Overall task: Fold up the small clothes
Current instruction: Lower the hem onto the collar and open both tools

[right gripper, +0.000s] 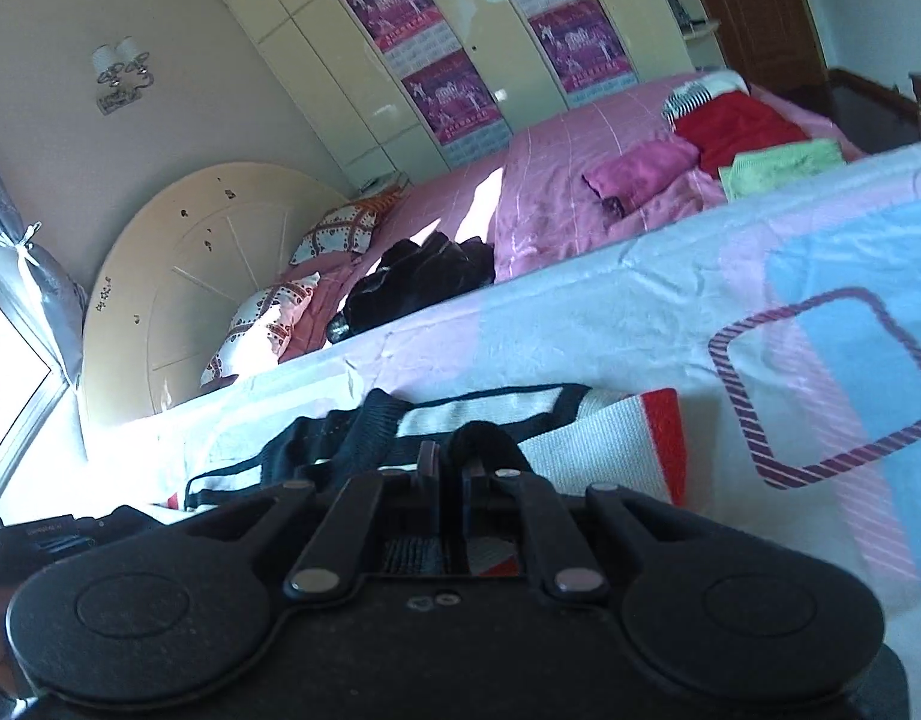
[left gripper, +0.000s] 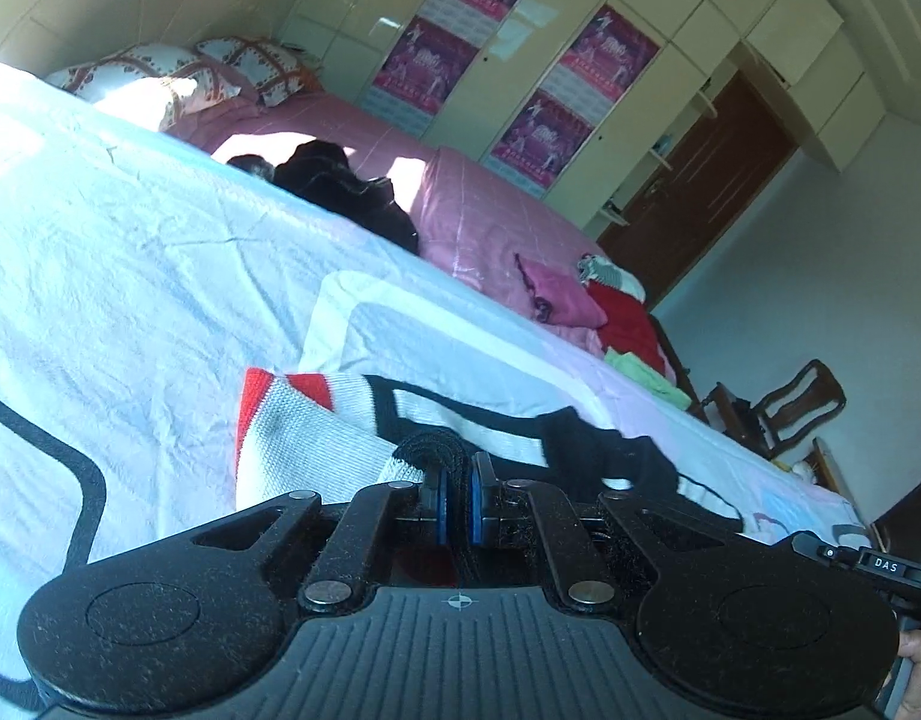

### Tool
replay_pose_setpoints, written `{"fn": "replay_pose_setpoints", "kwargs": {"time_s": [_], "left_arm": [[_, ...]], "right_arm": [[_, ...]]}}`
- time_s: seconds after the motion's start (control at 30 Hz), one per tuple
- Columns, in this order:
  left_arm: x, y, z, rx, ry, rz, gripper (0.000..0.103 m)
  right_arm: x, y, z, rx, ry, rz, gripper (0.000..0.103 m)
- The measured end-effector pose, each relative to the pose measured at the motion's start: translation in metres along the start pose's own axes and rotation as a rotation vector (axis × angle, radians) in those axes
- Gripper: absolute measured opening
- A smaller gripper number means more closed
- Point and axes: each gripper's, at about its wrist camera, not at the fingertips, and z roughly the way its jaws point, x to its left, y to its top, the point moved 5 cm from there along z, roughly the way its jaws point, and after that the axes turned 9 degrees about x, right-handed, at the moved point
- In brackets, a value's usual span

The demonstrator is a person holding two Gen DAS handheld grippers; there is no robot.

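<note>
A small knit garment, white with red bands and black trim, lies on the pale bedsheet. My left gripper is shut on its black edge, at the garment's near left corner. In the right wrist view the same garment lies close in front. My right gripper is shut on a fold of the black trim. Both grippers hold the near edge a little above the sheet. The other gripper shows at the edge of each view.
A pink bedspread covers the far side of the bed. On it lie a black garment, a pink one, a red one and a green one. Pillows, wardrobe doors and a chair stand beyond.
</note>
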Motion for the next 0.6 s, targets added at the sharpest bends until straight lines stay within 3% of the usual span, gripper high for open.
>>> {"fn": "replay_pose_setpoints", "kwargs": {"time_s": [0.03, 0.1, 0.17, 0.2, 0.23, 0.27, 0.37, 0.4, 0.53, 0.6], "left_arm": [[0.005, 0.000, 0.009, 0.016, 0.010, -0.026, 0.007], [0.007, -0.001, 0.006, -0.003, -0.027, -0.028, 0.014], [0.007, -0.004, -0.003, -0.030, -0.040, 0.006, 0.021], [0.009, -0.005, -0.009, -0.053, -0.048, 0.012, 0.032], [0.010, -0.006, -0.014, -0.085, -0.020, 0.023, 0.071], [0.010, -0.004, -0.021, -0.137, 0.034, 0.058, 0.085], [0.012, 0.002, -0.025, -0.130, 0.032, 0.105, 0.084], [0.007, 0.003, -0.024, -0.120, 0.031, 0.162, 0.081], [-0.004, 0.002, -0.017, -0.039, 0.048, 0.295, 0.071], [-0.011, -0.001, -0.014, -0.004, 0.066, 0.365, 0.071]], "right_arm": [[-0.010, 0.004, 0.005, -0.009, -0.015, 0.034, 0.015], [-0.024, 0.009, -0.008, -0.096, -0.045, 0.068, 0.039], [-0.032, 0.010, -0.022, -0.136, -0.018, 0.055, 0.044], [-0.033, 0.008, -0.027, -0.131, -0.023, 0.026, 0.044], [-0.033, 0.005, -0.029, -0.119, -0.021, -0.002, 0.044], [-0.032, 0.002, -0.029, -0.102, -0.020, -0.026, 0.044], [-0.027, -0.007, -0.027, -0.067, -0.026, -0.090, 0.044], [-0.026, -0.010, -0.026, -0.061, -0.016, -0.105, 0.043], [-0.019, -0.013, -0.017, -0.028, -0.005, -0.156, 0.043], [-0.014, -0.012, -0.012, -0.016, -0.021, -0.185, 0.043]]}}
